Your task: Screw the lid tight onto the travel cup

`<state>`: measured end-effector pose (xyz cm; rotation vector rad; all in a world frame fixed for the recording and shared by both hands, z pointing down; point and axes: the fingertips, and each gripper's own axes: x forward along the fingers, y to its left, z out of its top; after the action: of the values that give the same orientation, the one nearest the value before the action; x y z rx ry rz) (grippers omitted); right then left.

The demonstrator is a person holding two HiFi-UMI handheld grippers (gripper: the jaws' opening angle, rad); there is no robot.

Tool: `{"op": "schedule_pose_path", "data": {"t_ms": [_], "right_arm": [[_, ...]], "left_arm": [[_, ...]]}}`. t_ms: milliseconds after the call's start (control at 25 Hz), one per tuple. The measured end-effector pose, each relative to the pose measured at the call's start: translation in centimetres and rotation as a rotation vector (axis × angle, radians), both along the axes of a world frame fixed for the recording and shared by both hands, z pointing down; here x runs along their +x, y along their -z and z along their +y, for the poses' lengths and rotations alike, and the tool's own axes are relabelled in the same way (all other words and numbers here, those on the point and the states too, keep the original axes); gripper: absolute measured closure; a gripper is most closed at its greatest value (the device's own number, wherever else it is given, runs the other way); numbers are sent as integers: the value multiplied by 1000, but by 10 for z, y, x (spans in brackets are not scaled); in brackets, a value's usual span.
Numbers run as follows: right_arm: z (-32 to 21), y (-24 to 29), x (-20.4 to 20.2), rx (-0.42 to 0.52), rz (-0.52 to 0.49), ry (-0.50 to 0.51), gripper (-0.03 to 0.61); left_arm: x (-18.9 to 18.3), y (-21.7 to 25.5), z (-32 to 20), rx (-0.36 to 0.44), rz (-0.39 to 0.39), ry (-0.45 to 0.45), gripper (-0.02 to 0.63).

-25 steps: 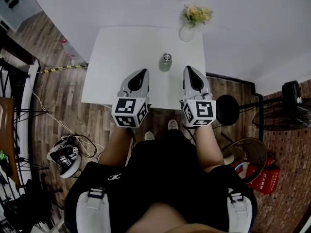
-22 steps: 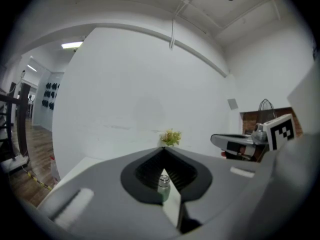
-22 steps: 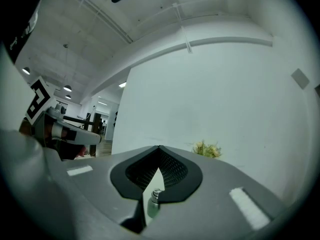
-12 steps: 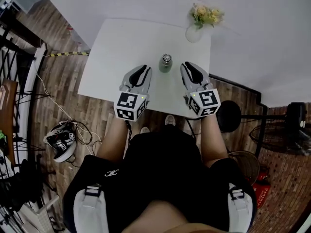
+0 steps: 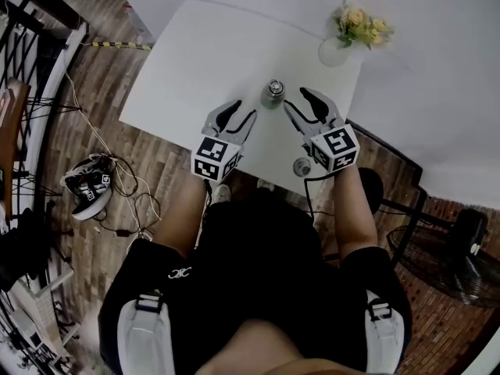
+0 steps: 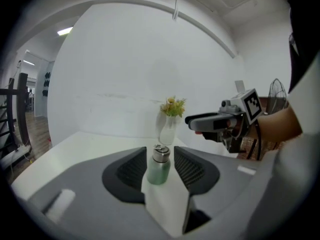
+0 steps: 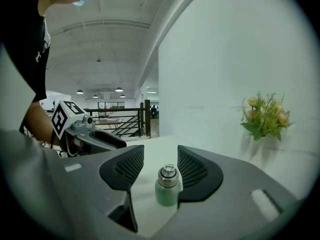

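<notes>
Head view: we see travel cup (image 5: 273, 92) upright on table (image 5: 195, 61), left gripper (image 5: 239, 114) and right gripper (image 5: 299, 101) just beside it. Left gripper view: jaws just opened, apart, cup ahead in the gap, untouched. Right gripper view: same. Lid (image 7: 168, 174) sits on cup; we judge tightening not begun.

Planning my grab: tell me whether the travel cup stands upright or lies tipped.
Upright. The travel cup stands on its base on the white table, its metal lid on top, pointing straight up.
</notes>
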<state>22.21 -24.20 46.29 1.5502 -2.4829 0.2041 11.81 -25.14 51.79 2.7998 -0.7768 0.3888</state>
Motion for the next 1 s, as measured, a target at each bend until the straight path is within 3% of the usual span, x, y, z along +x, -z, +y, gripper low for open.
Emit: {"op": "schedule_pose_path", "data": {"t_ms": [120, 240, 600, 1000], "right_arm": [[-11, -17, 2, -44, 32, 70, 388], [-21, -34, 2, -83, 53, 149, 379], [-46, -79, 6, -169, 166, 399, 347], [-54, -102, -12, -214, 377, 721, 314]], "left_arm": [[10, -26, -2, -29, -27, 5, 426], [23, -47, -3, -47, -35, -5, 367], [64, -94, -18, -33, -82, 4, 302], [95, -123, -39, -45, -83, 4, 244]]}}
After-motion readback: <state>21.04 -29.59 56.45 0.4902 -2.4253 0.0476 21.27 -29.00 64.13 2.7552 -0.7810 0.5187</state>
